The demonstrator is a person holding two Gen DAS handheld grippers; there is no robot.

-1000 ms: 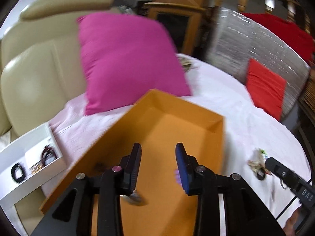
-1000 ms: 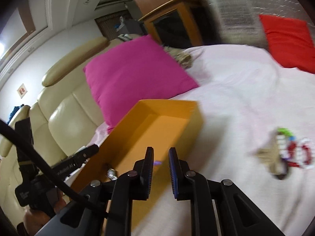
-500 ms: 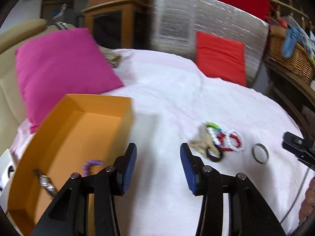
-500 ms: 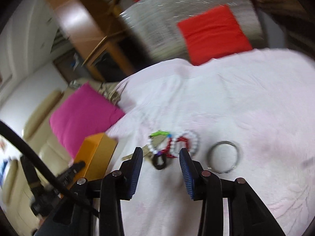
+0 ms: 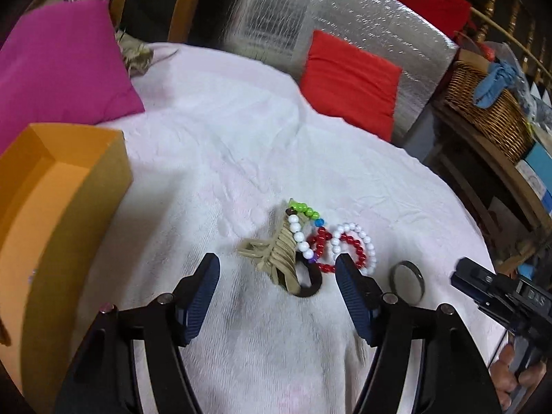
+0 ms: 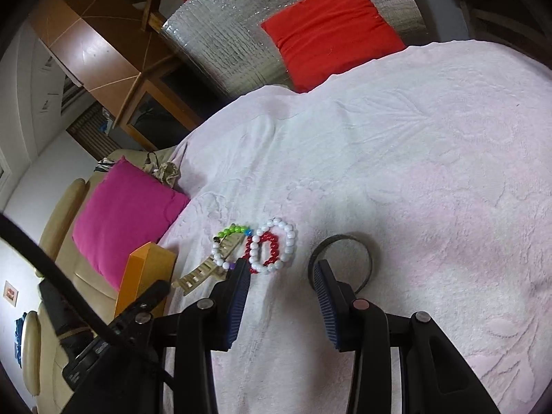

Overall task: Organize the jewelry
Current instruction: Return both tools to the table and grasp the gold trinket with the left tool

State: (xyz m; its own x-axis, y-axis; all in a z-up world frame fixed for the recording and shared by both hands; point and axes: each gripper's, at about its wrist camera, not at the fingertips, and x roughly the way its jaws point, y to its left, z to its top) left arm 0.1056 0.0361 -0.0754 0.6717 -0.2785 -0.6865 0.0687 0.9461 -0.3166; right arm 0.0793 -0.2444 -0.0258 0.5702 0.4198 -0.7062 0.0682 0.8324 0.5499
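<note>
A pile of jewelry lies on the white bedspread: a tan claw hair clip, a white bead bracelet, a red bead bracelet, green beads and a dark ring-shaped band. A metal bangle lies to the right. My left gripper is open, low over the clip. My right gripper is open, between the bead bracelets and the bangle. The orange box stands at the left.
A pink pillow lies behind the box. A red cushion leans on a silver foil panel. A wicker basket sits at the right. The bed edge curves off at the right.
Both grippers have swung from over the orange box to the jewelry pile and come closer to it. Both have opened wider.
</note>
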